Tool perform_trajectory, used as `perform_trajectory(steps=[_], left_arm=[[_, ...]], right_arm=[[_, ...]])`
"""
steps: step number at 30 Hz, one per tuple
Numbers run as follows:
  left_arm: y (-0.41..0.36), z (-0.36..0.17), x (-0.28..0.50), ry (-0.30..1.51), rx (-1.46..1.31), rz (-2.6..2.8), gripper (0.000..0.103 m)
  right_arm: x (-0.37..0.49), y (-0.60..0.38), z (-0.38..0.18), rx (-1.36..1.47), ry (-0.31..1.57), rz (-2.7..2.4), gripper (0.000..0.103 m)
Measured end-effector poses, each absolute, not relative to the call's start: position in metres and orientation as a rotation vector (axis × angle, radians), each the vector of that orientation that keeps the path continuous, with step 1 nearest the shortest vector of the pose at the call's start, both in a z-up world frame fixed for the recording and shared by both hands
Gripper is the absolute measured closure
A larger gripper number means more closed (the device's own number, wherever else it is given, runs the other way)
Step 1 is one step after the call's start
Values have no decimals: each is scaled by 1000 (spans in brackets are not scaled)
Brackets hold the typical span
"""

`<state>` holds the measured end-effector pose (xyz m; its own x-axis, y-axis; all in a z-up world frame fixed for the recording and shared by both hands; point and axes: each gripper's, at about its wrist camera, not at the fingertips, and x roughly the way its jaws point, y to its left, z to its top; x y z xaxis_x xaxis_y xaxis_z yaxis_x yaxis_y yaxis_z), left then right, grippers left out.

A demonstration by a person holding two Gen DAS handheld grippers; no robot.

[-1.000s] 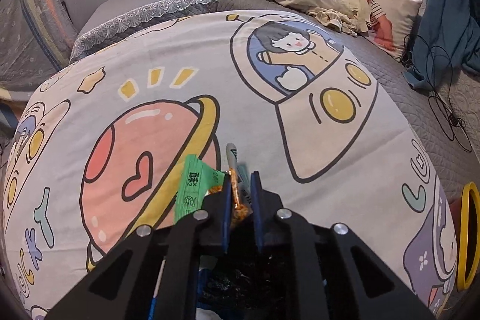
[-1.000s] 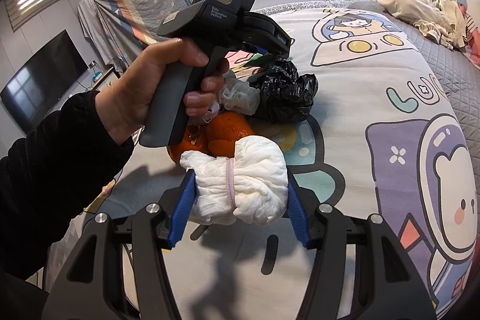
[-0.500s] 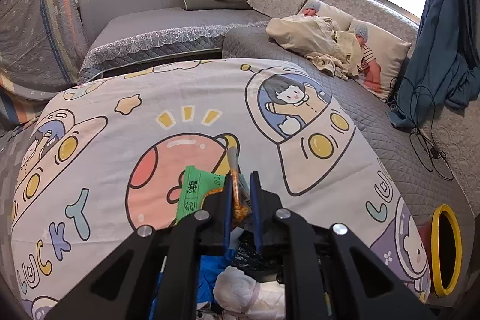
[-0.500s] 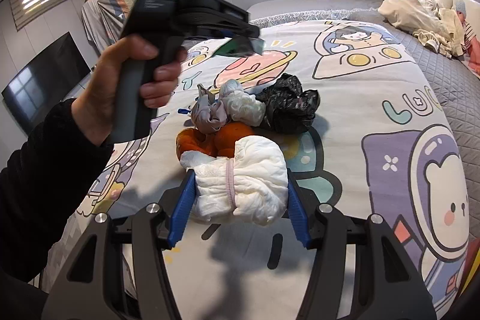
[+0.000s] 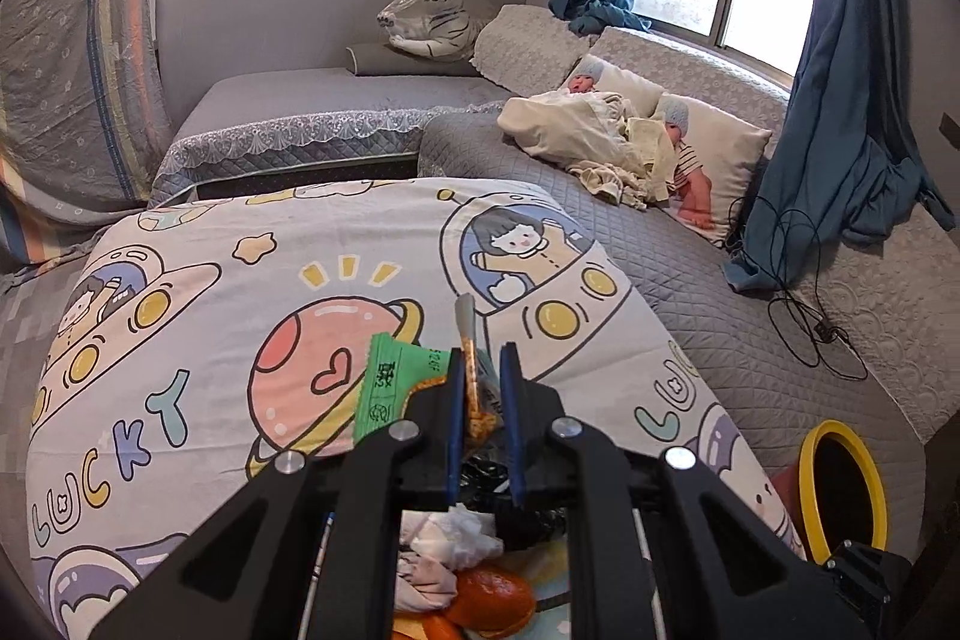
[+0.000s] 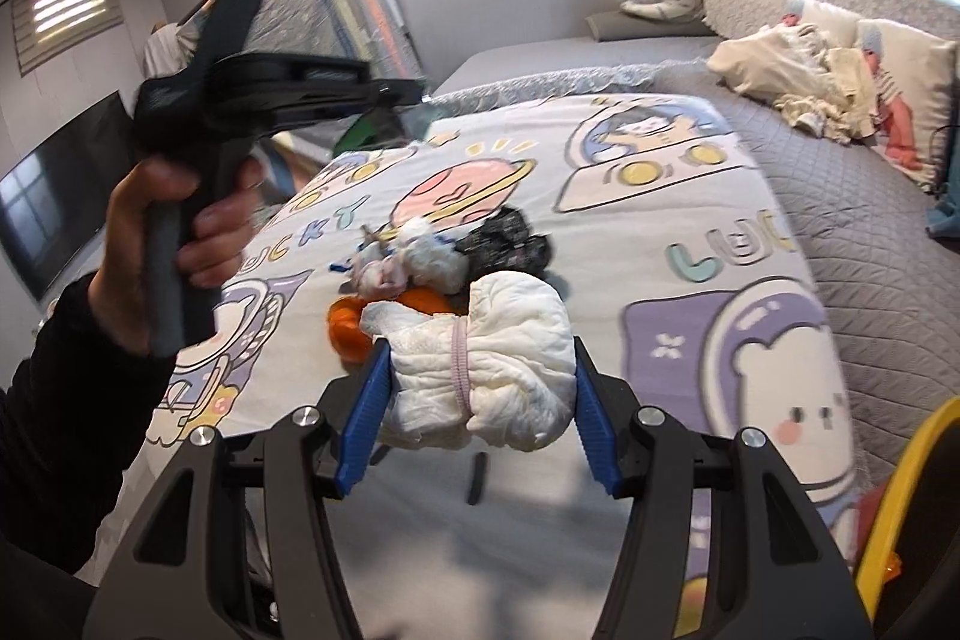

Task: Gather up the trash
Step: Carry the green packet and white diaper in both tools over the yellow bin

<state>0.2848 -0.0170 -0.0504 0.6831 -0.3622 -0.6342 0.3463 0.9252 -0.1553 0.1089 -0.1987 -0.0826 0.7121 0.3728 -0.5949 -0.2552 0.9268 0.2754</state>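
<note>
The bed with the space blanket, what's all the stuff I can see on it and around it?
rolled diaper: one, white with a pink band, clamped in the right gripper
snack wrappers: a green one and a clear one with orange bits, pinched in the left gripper
orange peel: some pieces, orange, in the pile on the blanket
tissue wads: a few, white and pinkish, in the pile
black bag: one, crumpled, behind the pile
cartoon blanket: one, white with planets
bin: one, yellow rim, beside the bed
toy tiger: one, white, far corner
baby pillows: two, by the window
left gripper: black, blue pads, shut
right gripper: black, blue pads
hand: one, black sleeve, holding the left gripper
</note>
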Motion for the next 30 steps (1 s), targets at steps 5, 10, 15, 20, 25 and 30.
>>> perform_trajectory(steps=[5, 10, 15, 20, 25, 30], left_arm=[[-40, -37, 258, 670, -29, -453, 92], [-69, -27, 235, 638, -19, -522, 92], [-104, -23, 216, 621, -11, -607, 93], [-137, -20, 199, 613, 2, -688, 92], [-169, -18, 184, 608, 10, -769, 92], [-201, -20, 174, 614, 15, -843, 92]], right_arm=[[98, -228, -69, 188, 653, 276, 49], [85, -260, -54, 197, 603, 196, 49], [73, -291, -43, 210, 563, 116, 49], [58, -328, -34, 232, 526, 19, 49], [39, -364, -27, 253, 486, -84, 49], [21, -395, -21, 270, 454, -173, 49]])
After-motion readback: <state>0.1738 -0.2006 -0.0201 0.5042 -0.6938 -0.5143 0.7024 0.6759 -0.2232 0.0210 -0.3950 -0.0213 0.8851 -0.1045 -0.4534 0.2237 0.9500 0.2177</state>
